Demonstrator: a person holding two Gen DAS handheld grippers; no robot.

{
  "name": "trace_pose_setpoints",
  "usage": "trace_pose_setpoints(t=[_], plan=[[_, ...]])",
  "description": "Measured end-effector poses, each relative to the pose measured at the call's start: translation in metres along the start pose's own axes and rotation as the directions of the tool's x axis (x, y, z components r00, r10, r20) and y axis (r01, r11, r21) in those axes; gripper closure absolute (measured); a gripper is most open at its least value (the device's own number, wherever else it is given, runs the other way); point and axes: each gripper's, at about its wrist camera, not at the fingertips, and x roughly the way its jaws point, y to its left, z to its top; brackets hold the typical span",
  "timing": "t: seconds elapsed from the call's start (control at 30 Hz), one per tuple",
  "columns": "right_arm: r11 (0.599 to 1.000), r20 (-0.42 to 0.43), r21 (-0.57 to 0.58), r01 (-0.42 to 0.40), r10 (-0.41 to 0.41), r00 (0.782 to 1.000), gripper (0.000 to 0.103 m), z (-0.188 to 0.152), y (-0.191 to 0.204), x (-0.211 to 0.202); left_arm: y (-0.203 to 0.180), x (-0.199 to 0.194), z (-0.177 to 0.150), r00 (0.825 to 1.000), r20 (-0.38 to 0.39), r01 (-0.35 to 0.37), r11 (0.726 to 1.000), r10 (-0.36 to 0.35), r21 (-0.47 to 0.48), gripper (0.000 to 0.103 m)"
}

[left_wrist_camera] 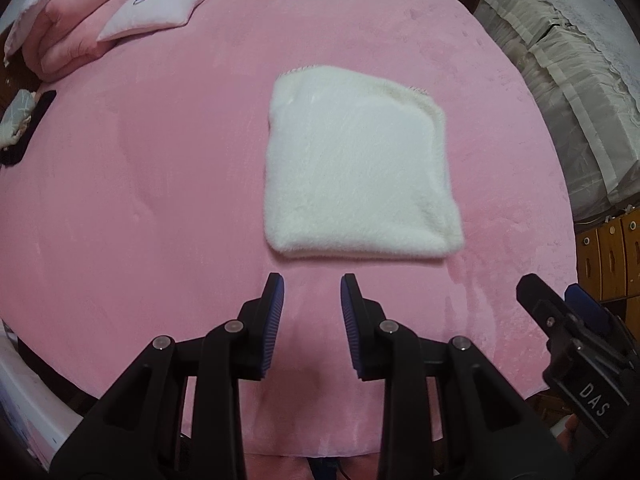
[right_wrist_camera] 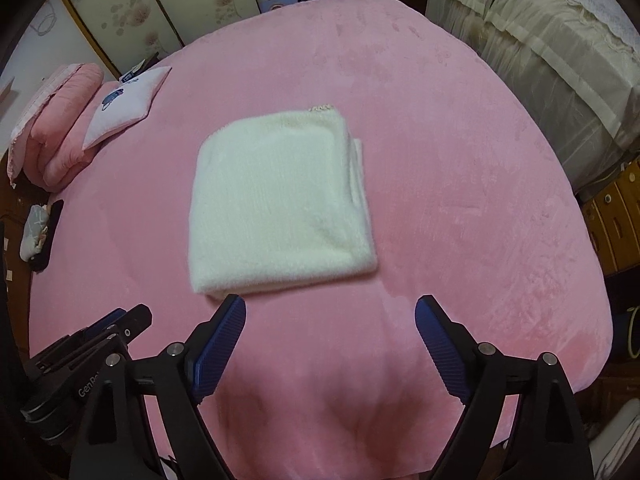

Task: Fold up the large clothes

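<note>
A fluffy white garment [left_wrist_camera: 356, 164] lies folded into a thick square near the middle of the bed, on the pink blanket [left_wrist_camera: 140, 184]. Both tongs hang above the near edge, clear of it — the left tongs [left_wrist_camera: 312, 296] part only narrowly with nothing between the blue pads, the right tongs [right_wrist_camera: 330, 316] spread wide and empty too. At the bed's far left corner sit a pale cushion [right_wrist_camera: 124, 108] and a rolled pink quilt [right_wrist_camera: 60, 128].

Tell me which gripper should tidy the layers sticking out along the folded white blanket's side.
Probably right. The right gripper is wide open and empty, and the offset layers of the white blanket lie on its side. The left gripper is narrower.
</note>
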Motion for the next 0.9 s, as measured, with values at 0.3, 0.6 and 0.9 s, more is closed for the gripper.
trace_pose_setpoints(t=[0.3, 0.6, 0.9], plan=[[0.999, -0.009, -0.043, -0.016, 0.016, 1.0, 0.011, 0.028, 0.009, -0.005, -0.001, -0.024, 0.003, 0.999, 0.041, -0.015, 1.0, 0.015, 0.015, 0.035], [0.992, -0.027, -0.116, -0.053, 0.05, 0.998, 0.009, 0.048, 0.019, -0.018, 0.012, -0.039, 0.005, 0.997, 0.068, -0.017, 1.0, 0.018, -0.01, 0.034], [0.989, 0.004, -0.143, -0.048, 0.049, 0.999, 0.008, 0.054, 0.029, -0.033, 0.014, -0.057, 0.005, 0.993, 0.104, -0.058, 0.998, 0.057, 0.012, 0.034]])
